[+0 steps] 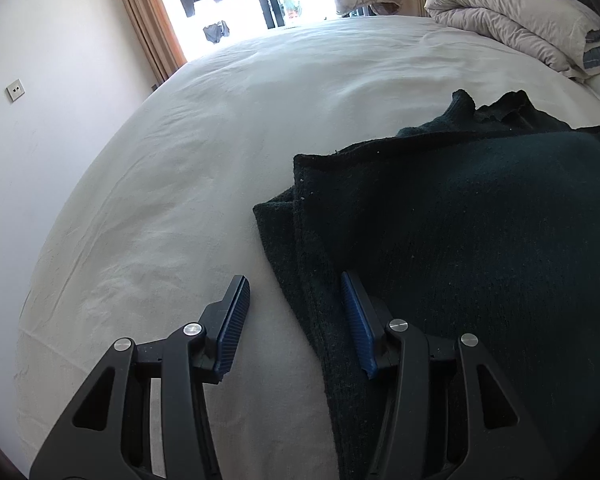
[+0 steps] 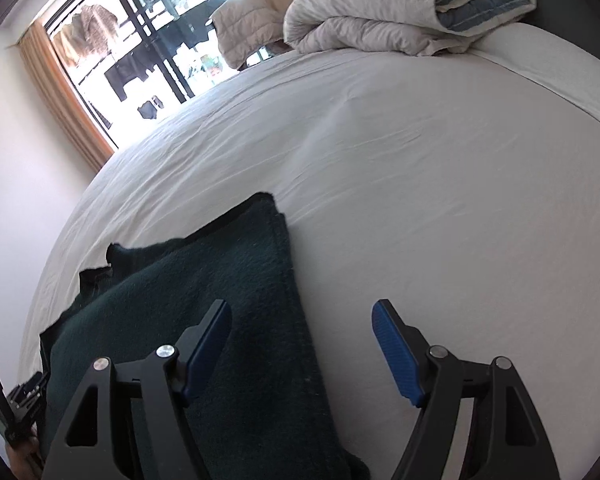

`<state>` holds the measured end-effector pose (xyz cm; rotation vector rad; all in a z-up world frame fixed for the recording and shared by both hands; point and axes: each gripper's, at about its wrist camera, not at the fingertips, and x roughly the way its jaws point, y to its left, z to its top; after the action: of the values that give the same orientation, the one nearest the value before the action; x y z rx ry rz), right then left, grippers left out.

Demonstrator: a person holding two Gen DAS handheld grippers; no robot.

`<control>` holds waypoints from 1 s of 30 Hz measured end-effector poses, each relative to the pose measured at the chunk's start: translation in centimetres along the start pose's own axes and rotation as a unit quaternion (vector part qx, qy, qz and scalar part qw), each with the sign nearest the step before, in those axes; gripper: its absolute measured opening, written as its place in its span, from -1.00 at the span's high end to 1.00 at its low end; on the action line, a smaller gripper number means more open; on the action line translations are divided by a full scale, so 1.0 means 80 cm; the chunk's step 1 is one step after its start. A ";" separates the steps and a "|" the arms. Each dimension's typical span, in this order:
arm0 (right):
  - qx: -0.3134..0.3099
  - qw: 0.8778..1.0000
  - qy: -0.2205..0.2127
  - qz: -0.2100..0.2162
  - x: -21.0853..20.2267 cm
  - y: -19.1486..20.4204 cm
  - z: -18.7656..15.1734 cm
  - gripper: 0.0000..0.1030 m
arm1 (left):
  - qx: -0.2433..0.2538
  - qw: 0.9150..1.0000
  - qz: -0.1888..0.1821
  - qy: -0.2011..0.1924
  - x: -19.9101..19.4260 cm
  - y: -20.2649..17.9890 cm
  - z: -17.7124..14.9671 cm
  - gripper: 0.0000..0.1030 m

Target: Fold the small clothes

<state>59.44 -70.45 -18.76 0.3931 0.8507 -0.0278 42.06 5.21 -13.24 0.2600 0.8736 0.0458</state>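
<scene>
A dark green knitted garment point(image 1: 460, 240) lies folded on the white bed sheet point(image 1: 220, 128). In the left wrist view it fills the right half. My left gripper point(image 1: 293, 280) is open and straddles the garment's left edge: one blue pad is over the sheet, the other over the knit. In the right wrist view the garment point(image 2: 220, 272) sits at the lower left. My right gripper point(image 2: 302, 306) is open astride its right edge, with the left finger above the fabric and the right finger above the bare sheet point(image 2: 440, 200). Neither gripper's pads press on the cloth.
A folded pale duvet point(image 2: 380, 20) with a blue blanket lies at the bed's far right corner. Beyond the bed are a bright window with dark bars point(image 2: 148, 40) and an orange curtain point(image 1: 148, 20). A wall point(image 1: 40, 140) runs along the left. The other hand-held device's body point(image 2: 4, 400) shows at the lower left.
</scene>
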 end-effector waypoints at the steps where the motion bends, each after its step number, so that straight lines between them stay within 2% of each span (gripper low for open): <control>1: -0.010 1.000 0.003 -0.004 0.005 0.007 -0.001 -0.29 | -0.003 1.000 -0.001 0.001 -0.001 0.002 -0.002 0.08; 5: -0.031 0.999 0.007 -0.019 0.017 0.027 -0.006 -0.28 | -0.024 1.000 -0.010 0.001 -0.008 0.010 -0.009 0.10; 6: -0.036 0.999 0.004 -0.022 0.016 0.030 -0.007 -0.28 | -0.038 0.999 -0.025 -0.003 -0.012 0.016 -0.010 0.12; 8: -0.034 0.999 -0.002 -0.014 0.011 0.029 -0.009 -0.28 | -0.085 0.993 -0.078 -0.012 -0.021 0.040 -0.012 0.12; 10: -0.033 0.999 -0.007 -0.004 0.007 0.026 -0.012 -0.28 | -0.144 0.981 -0.126 -0.025 -0.031 0.073 -0.011 0.06; 12: -0.030 0.999 -0.011 0.004 0.005 0.022 -0.014 -0.28 | -0.184 0.969 -0.161 -0.042 -0.038 0.099 -0.005 -0.24; 13: -0.029 0.999 -0.011 0.007 0.005 0.021 -0.016 -0.28 | -0.198 0.962 -0.180 -0.048 -0.041 0.109 0.000 -0.52; 14: -0.029 0.999 -0.010 0.008 0.005 0.021 -0.016 -0.28 | -0.207 0.955 -0.205 -0.055 -0.043 0.115 0.007 -0.59; 15: -0.030 0.999 -0.010 0.008 0.006 0.021 -0.016 -0.28 | -0.209 0.948 -0.231 -0.057 -0.042 0.117 0.015 -0.59; 17: -0.032 0.999 -0.010 0.006 0.006 0.023 -0.018 -0.28 | -0.191 0.945 -0.262 -0.050 -0.038 0.111 0.030 -0.59; 18: -0.033 0.999 -0.010 0.006 0.006 0.024 -0.018 -0.28 | -0.179 0.945 -0.270 -0.038 -0.031 0.103 0.038 -0.59; 20: -0.034 0.999 -0.009 0.008 0.007 0.025 -0.017 -0.28 | -0.172 0.949 -0.263 -0.003 -0.010 0.089 0.051 -0.58; 21: -0.035 0.999 -0.010 0.008 0.006 0.026 -0.017 -0.28 | -0.172 0.950 -0.262 0.004 -0.002 0.086 0.052 -0.56; 23: -0.037 0.999 -0.010 0.010 0.006 0.026 -0.017 -0.28 | -0.172 0.949 -0.264 0.014 0.008 0.083 0.052 -0.16; 24: -0.039 0.999 -0.009 0.010 0.007 0.026 -0.017 -0.28 | -0.169 0.950 -0.262 0.015 0.011 0.083 0.051 -0.04; 25: -0.041 0.999 -0.009 0.010 0.008 0.026 -0.016 -0.28 | -0.165 0.951 -0.261 0.014 0.013 0.080 0.050 0.24; 26: -0.042 0.999 -0.010 0.009 0.008 0.025 -0.016 -0.28 | -0.160 0.952 -0.259 0.016 0.016 0.076 0.050 0.38; 30: -0.045 0.999 -0.010 0.007 0.010 0.028 -0.017 -0.28 | -0.148 0.955 -0.256 0.035 0.031 0.065 0.051 0.38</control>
<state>59.36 -67.83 -19.40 0.3132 0.8269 0.0188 47.11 9.79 -11.37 -0.2549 0.9688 -0.2969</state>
